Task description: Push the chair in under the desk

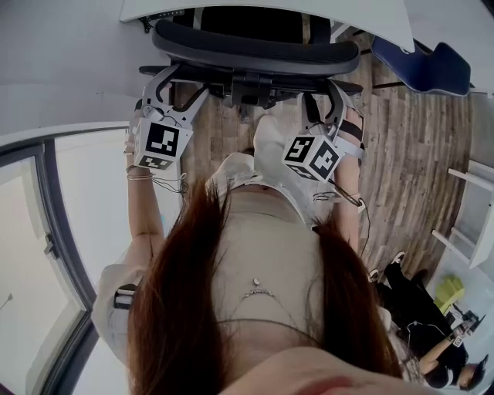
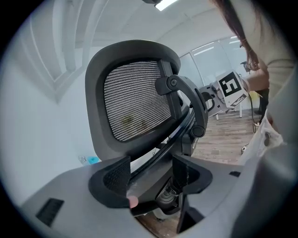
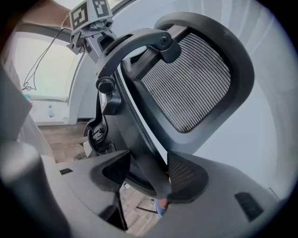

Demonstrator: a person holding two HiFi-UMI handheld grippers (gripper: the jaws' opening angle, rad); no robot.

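Observation:
A black mesh office chair (image 1: 255,50) stands ahead of me, its seat partly under the white desk (image 1: 370,11). My left gripper (image 1: 166,81) is at the left side of the chair's back, my right gripper (image 1: 328,96) at the right side. In the left gripper view the curved back frame (image 2: 158,158) runs between the jaws of the left gripper (image 2: 151,174), which are shut on it, below the mesh headrest (image 2: 135,102). In the right gripper view the right gripper (image 3: 146,174) is shut on the frame's edge (image 3: 139,153) in the same way.
A glass partition with a grey frame (image 1: 46,231) runs along my left. A blue chair (image 1: 424,65) stands beside the desk at the upper right. White shelving (image 1: 478,216) and a seated person (image 1: 432,339) are at the right, on the wood floor.

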